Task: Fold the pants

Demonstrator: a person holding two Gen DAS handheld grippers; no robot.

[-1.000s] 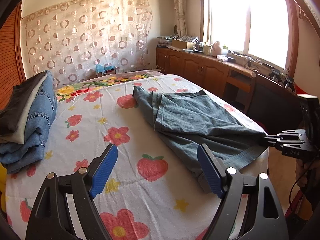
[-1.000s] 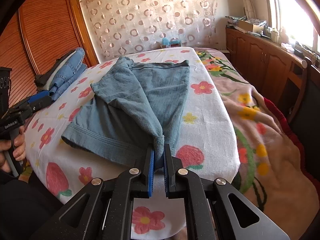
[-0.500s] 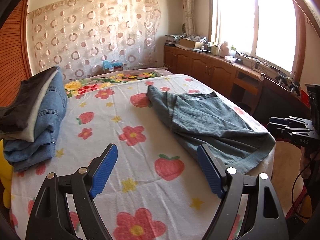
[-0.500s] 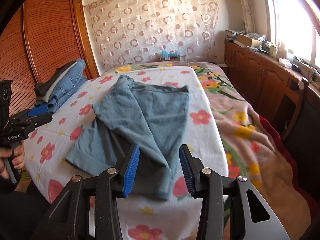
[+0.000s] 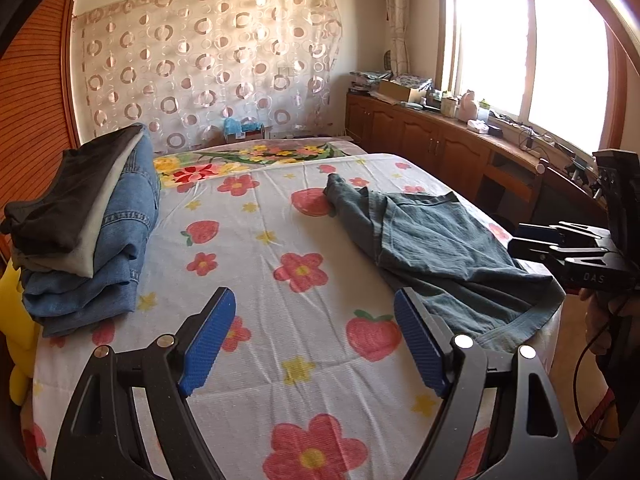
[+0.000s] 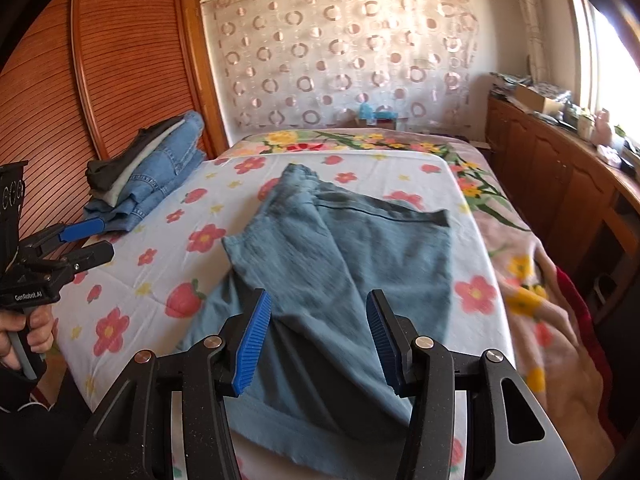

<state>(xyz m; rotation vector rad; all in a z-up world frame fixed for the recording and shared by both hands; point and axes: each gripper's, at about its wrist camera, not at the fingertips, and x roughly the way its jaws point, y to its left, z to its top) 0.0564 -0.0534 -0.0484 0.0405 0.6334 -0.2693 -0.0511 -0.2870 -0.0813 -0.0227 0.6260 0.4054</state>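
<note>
Hidden: the near hem of the blue-grey pants [image 6: 340,264] runs behind the right claw [image 6: 318,336] at the bottom of the right wrist view; the cloth there is blurred.
Cut off: the folded clothes stack [image 5: 80,232] is clipped at the left edge of the left wrist view.
Right claw: fingers spread apart, gripping nothing, held over the pants' near end, lower centre.
Left claw [image 5: 314,340]: fingers wide apart, nothing between them, poised above the flowered bed sheet [image 5: 256,264].
Pants: lying rumpled on the bed, centre right of the left wrist view, one leg folded across the other.
Stack: resting on the bed, well apart from the pants.
</note>
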